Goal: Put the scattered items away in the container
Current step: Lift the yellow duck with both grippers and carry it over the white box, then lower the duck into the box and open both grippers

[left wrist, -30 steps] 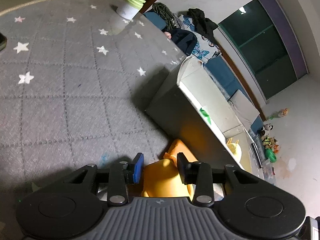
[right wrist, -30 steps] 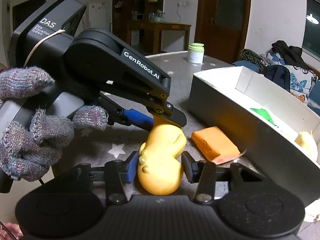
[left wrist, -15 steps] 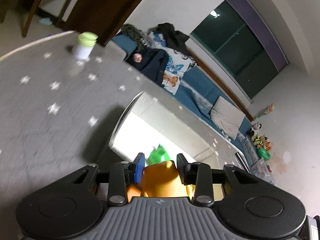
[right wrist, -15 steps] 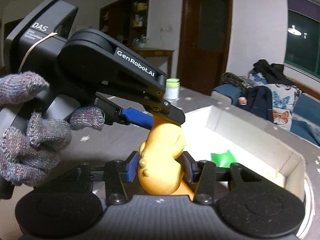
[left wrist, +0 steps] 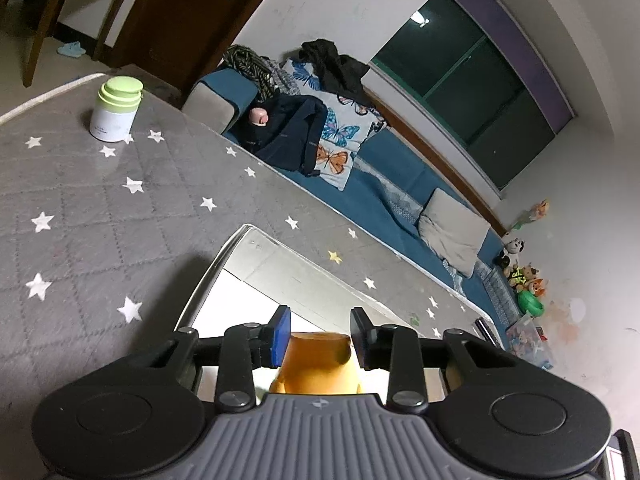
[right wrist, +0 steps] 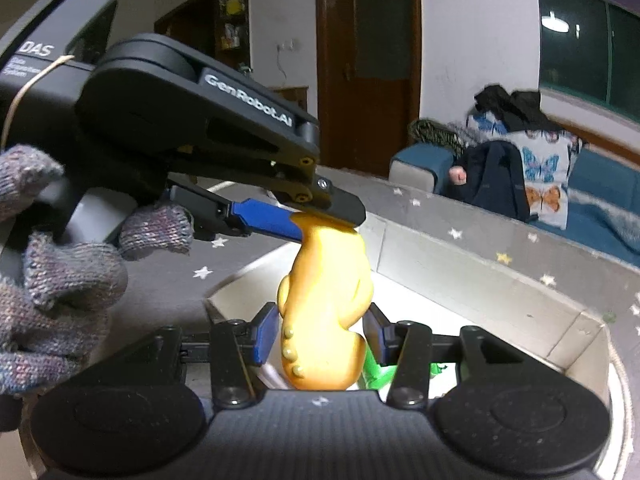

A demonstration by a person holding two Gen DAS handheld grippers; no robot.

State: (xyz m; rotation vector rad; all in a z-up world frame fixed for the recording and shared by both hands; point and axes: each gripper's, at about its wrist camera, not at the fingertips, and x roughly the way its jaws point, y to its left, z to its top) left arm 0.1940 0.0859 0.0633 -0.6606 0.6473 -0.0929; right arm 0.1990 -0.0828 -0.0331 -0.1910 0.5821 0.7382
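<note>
Yellow rubber toy (right wrist: 326, 304) is held by both grippers at once: left gripper (right wrist: 320, 220) is clamped on its upper end, right gripper (right wrist: 320, 334) is closed on its lower body, pads touching both sides. In the left wrist view the same toy (left wrist: 318, 356) is seen pinched between the blue-padded fingers (left wrist: 281, 334).

Change over the last second: the toy is no longer down on the star-patterned grey tablecloth (left wrist: 92, 208) beside the orange block; it has been lifted and carried sideways, and is now suspended above the open white box (right wrist: 472, 280). The orange block is no longer in view. The box interior, seen edge-on a second ago, is now looked into from above, near its left corner (left wrist: 240, 240).

A green toy (right wrist: 378, 372) is already lying inside the box, partly hidden behind the right gripper's finger. A white jar with green lid (left wrist: 116, 108) stands well apart at the far table edge.

Judgement: the transport step is nearly done; the toy appears to be over the box opening, so release of both grips is what is called for next. Height above the box floor cannot be told. Risk: if one grip is released first, the toy may swing and land on the box rim. The orange block is presumably left to collect.
</note>
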